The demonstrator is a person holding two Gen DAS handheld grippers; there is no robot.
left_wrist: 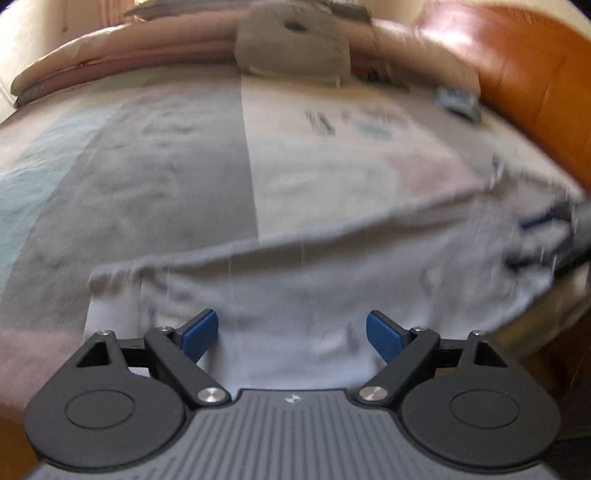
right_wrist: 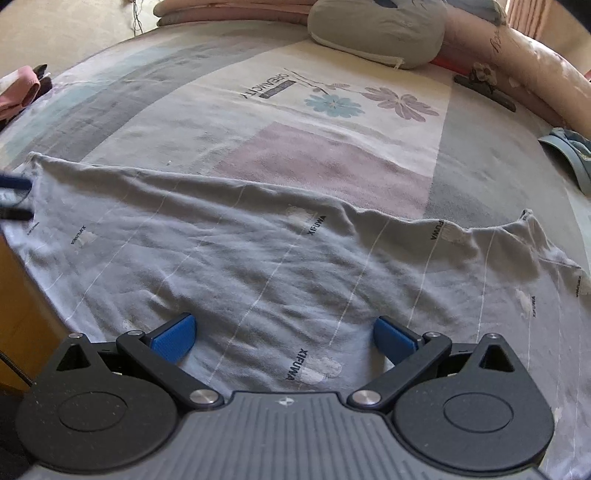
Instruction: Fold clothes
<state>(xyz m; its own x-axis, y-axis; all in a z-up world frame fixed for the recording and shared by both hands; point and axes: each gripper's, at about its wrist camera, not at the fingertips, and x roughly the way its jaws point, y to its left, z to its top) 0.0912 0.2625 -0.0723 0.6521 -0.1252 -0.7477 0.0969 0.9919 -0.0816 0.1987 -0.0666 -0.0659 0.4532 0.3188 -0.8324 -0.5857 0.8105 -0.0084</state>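
Observation:
A pale grey-blue garment (right_wrist: 258,251) with thin white stripes and small printed logos lies spread flat across the near side of the bed. In the blurred left wrist view the same garment (left_wrist: 295,280) fills the lower half. My left gripper (left_wrist: 291,325) hangs just above the cloth near its left end, open, with nothing between its blue pads (left_wrist: 201,334). My right gripper (right_wrist: 284,325) is also open and hovers over the middle of the garment. Each gripper shows at the edge of the other's view: the right gripper (left_wrist: 528,242), the left gripper (right_wrist: 18,197).
The patterned bedsheet (right_wrist: 332,155) stretches beyond the garment. At the far end lie a grey pillow (right_wrist: 376,29) and a rolled pink quilt (right_wrist: 517,66). Pink clothing (right_wrist: 18,92) lies at the left edge, a blue item (right_wrist: 569,155) at the right. A brown wooden bed frame (left_wrist: 535,74) borders the bed.

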